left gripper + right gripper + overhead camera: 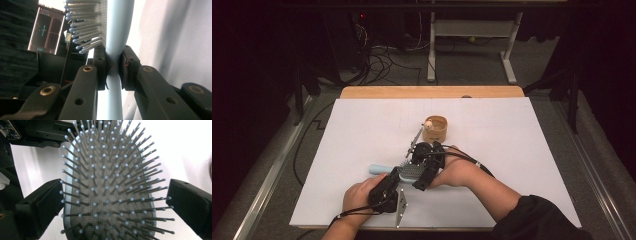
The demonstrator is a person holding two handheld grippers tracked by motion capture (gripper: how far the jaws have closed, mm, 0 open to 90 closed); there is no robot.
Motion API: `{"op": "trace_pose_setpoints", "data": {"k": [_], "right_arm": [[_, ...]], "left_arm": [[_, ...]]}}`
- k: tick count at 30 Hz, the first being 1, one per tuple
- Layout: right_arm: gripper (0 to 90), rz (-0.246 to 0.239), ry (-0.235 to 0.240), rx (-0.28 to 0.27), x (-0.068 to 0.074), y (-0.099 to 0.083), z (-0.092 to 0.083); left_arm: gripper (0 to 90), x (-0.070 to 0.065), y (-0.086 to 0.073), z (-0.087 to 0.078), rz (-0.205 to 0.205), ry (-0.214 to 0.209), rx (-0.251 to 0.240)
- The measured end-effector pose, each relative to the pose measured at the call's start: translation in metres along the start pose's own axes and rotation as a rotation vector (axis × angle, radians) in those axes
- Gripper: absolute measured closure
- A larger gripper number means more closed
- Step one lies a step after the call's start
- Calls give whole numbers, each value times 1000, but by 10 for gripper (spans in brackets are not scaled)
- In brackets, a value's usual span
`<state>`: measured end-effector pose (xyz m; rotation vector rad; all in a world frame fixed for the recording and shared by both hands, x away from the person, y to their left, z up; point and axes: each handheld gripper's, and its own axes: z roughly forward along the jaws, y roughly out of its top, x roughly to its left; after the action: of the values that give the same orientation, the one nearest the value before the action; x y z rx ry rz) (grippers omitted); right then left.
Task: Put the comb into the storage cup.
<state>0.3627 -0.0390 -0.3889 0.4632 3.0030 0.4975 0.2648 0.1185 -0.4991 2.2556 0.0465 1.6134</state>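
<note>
Pale blue hairbrush (404, 172) at the middle of the white desk (512, 135), left gripper (114, 67) fingers clenched on its handle, right gripper (112, 202) fingers spread wide either side of the bristled head, wooden cup (435, 128) just behind

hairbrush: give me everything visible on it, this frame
The hairbrush is a pale blue paddle brush, plastic by the look. Its oval head has a grey perforated cushion with thin ball-tipped bristles. The left gripper is shut on the neck just below the head, the handle's end pointing to the table's left. The right gripper straddles the head, jaws open at either side. Whether the brush rests on the white table is unclear.
</note>
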Motion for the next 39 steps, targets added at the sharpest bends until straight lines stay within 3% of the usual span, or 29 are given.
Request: {"op": "trace_pose_setpoints", "data": {"k": [18,25,30,39], "right_arm": [[1,-11,-29,6,0,-8,-10],[1,-10,-26,-1,-2,-18,-17],[0,2,-33,4,-3,-27,-19],[1,27,-38,20,-7,-45,-17]], "left_arm": [[776,1,-1,1,-10,6,22],[776,1,-1,2,-28,9,15],[776,2,-2,1,-21,12,30],[776,3,-2,2,-38,11,29]]}}
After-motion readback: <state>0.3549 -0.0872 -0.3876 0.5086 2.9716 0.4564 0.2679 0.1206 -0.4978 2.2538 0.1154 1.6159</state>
